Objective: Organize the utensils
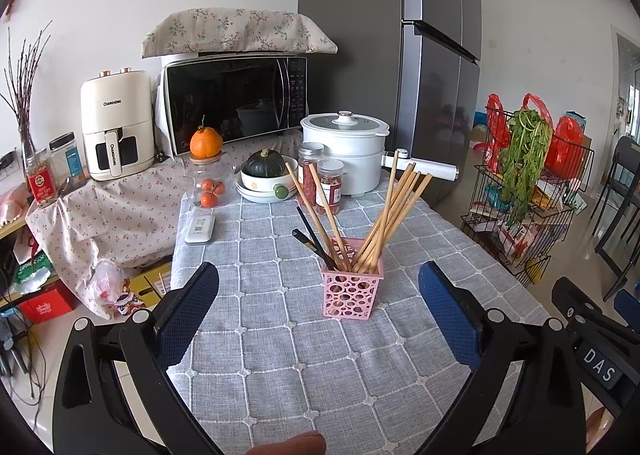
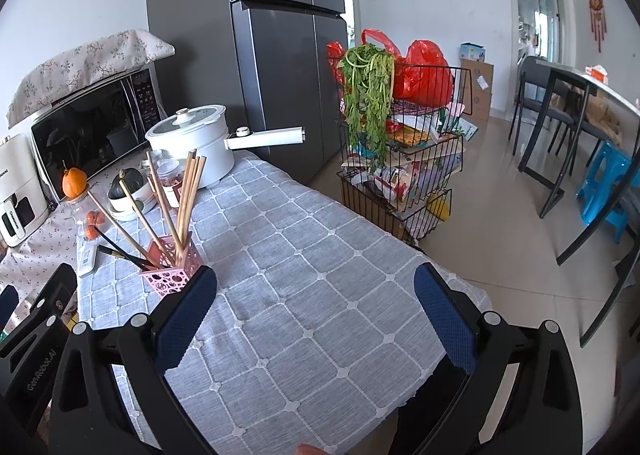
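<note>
My left gripper (image 1: 318, 295) and right gripper (image 2: 316, 297) both hang spread wide, holding nothing. Just ahead on the grey tablecloth (image 1: 280, 355) stands the pink basket (image 1: 351, 291) of chopsticks (image 1: 394, 215): light, stiff, probably slippery, so I'd pinch 1 mid-shaft. Farther back, the air fryer (image 1: 116, 127) reads CHANGHONG.
</note>
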{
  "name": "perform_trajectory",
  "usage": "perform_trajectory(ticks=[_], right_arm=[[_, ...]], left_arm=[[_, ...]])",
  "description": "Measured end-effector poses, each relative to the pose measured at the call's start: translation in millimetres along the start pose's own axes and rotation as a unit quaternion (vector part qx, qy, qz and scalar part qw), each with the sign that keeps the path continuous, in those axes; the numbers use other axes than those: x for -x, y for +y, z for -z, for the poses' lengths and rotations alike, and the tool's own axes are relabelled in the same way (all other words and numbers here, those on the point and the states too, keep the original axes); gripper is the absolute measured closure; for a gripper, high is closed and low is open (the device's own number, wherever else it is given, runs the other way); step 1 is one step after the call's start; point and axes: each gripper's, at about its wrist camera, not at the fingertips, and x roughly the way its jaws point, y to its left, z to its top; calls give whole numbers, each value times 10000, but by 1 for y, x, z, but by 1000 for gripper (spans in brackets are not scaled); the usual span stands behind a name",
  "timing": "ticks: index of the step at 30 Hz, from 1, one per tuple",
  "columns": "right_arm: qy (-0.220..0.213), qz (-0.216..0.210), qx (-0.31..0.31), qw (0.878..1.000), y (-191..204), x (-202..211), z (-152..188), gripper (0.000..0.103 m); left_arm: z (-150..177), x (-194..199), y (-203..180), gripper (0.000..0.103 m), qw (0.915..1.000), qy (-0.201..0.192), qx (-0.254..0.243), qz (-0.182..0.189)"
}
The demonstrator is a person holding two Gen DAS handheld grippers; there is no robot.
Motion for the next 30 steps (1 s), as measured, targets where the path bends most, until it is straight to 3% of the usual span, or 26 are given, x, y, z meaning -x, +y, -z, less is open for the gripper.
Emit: perform_trajectory(ticks=[30], right_arm=[[82, -35, -31, 10000, -2, -3, -1, 7]], left_arm=[[5, -2, 2, 7, 10000, 45, -1, -13]])
